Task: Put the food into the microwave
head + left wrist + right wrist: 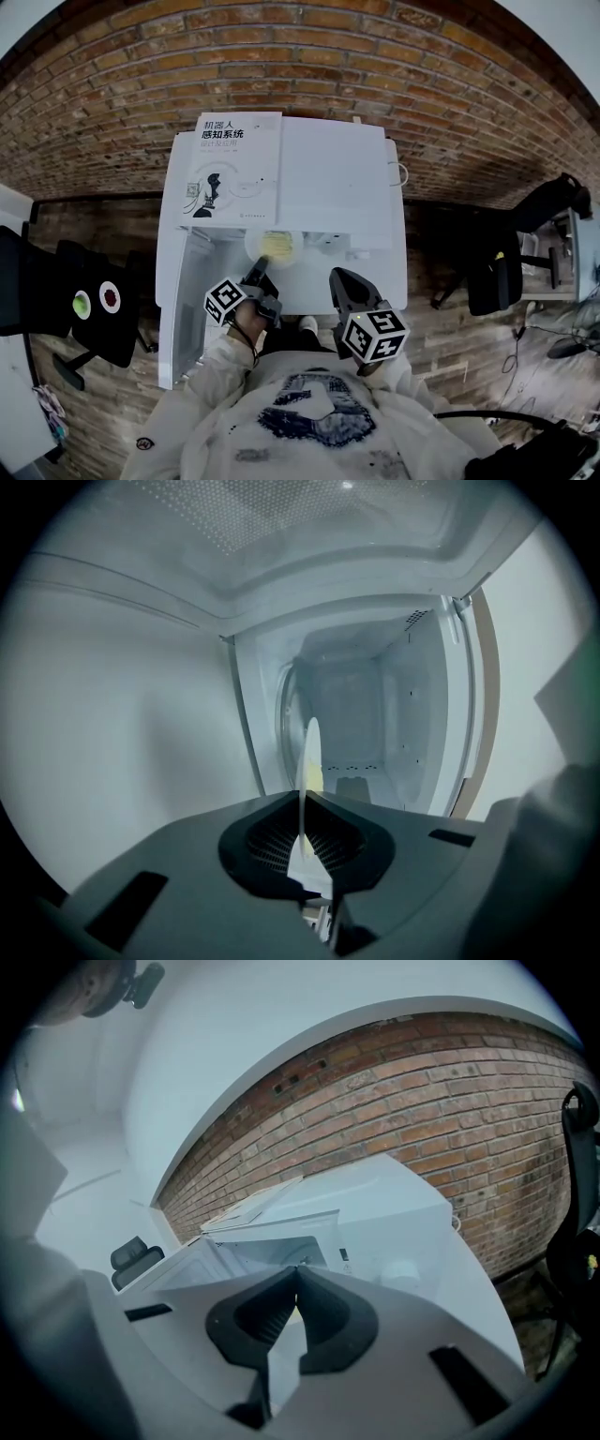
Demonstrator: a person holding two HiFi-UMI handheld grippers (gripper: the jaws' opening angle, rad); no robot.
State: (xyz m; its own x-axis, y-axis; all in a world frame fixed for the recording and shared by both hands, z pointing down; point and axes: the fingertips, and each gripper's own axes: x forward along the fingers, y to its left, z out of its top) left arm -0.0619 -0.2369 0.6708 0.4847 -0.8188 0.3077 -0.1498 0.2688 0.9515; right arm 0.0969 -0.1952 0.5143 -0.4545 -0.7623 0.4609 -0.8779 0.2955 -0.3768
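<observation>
White table (386, 281) against brick wall (309, 56), left gripper (259, 270) fingers clamping plate (274, 246), right gripper (339, 277) fingers closed, empty.

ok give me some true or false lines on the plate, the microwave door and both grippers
1. The left gripper is clamped on the rim of the round white plate carrying yellow food. True.
2. The door of the white microwave is closed. False: it stands open, swung to the left.
3. The right gripper holds a cup. False: its jaws are together on nothing.
4. A white book lies on top of the microwave. True.
</observation>
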